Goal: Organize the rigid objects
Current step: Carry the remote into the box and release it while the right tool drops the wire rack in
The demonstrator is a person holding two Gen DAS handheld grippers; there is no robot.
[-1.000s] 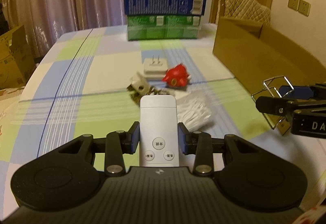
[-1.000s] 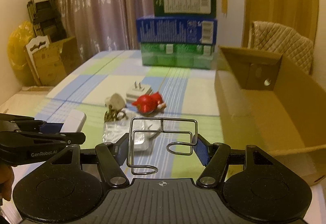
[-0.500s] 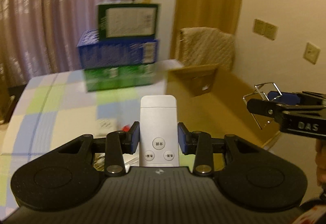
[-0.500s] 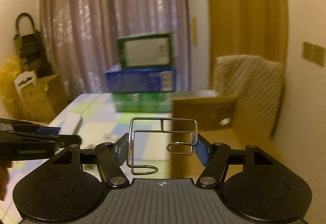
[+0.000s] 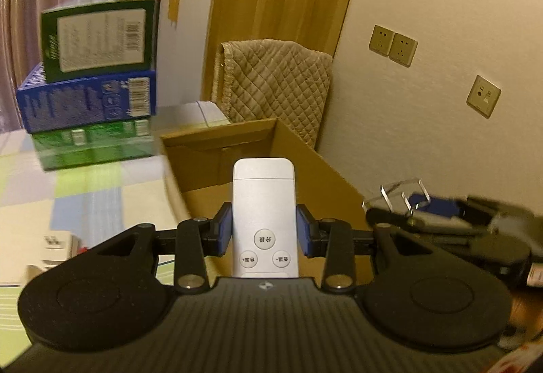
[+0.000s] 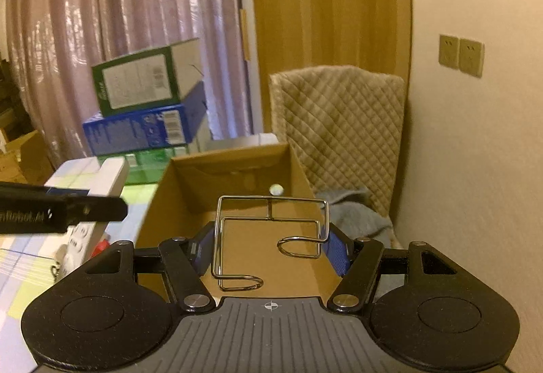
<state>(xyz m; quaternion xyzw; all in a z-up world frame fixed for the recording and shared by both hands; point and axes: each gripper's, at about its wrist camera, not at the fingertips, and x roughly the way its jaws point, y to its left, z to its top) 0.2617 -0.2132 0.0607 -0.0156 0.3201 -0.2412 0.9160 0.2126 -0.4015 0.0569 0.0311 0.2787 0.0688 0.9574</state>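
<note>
Ahead of me the cardboard box (image 6: 234,230) stands open-topped, its floor bare, so I could pass in from above. Its near wall and far flap (image 5: 220,135) hem that opening. Left, stacked cartons (image 5: 91,95) block the bench's far edge. Right, a quilted chair back (image 6: 342,122) and the wall (image 6: 475,169) crowd close beside the box.

Warm, yellowish indoor light fills both views, fairly dim. The pale wall (image 5: 424,135) is evenly lit; the curtain (image 6: 135,17) carries soft vertical sheen. Fisheye distortion bends straight lines outward, and the corners fall to black. Motion blur smears the stacked boxes (image 5: 91,84) and the right gripper (image 5: 441,213) in the left wrist view. Near foreground stays sharp. Grain shows throughout.
</note>
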